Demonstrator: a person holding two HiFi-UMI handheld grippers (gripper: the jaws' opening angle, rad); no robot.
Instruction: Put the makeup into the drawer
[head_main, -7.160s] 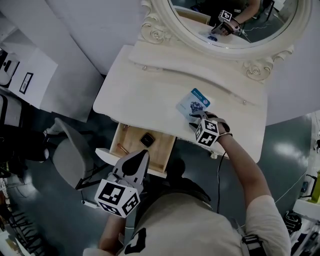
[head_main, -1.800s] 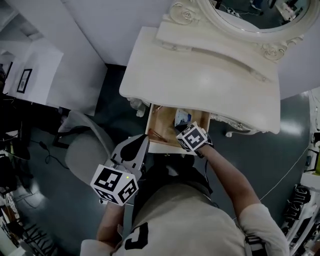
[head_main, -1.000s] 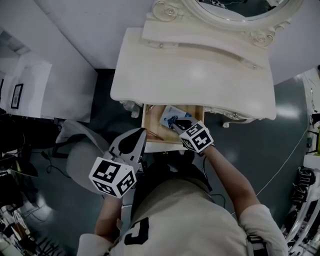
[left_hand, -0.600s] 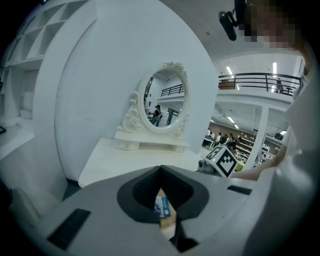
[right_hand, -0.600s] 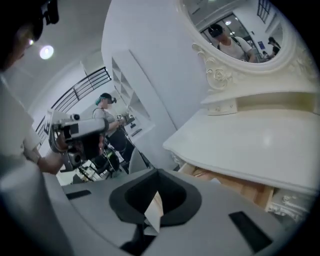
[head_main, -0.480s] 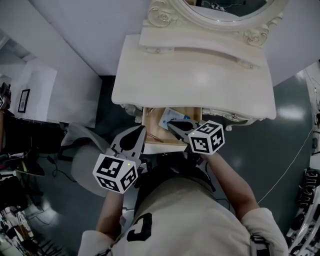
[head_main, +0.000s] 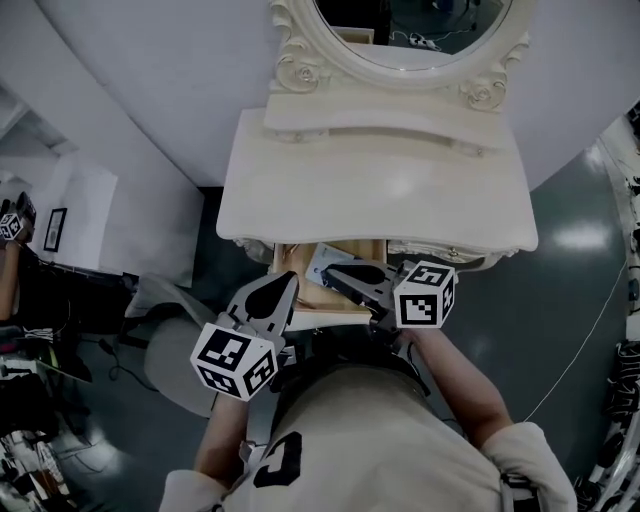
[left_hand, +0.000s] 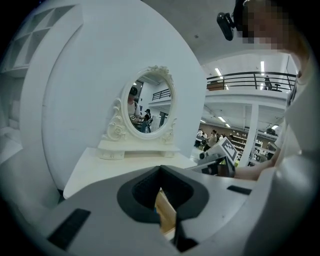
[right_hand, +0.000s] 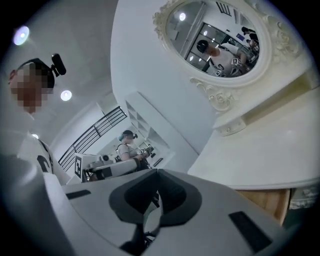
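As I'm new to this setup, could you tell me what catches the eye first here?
The ornate oval mirror at the top, on a white table. Below its front edge a wooden drawer stands open with a pale packet inside, and the left tongs and right tongs, both shut, hover by it.

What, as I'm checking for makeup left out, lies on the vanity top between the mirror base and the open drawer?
Nothing: in the head view the vanity top is bare from the mirror base to the drawer.
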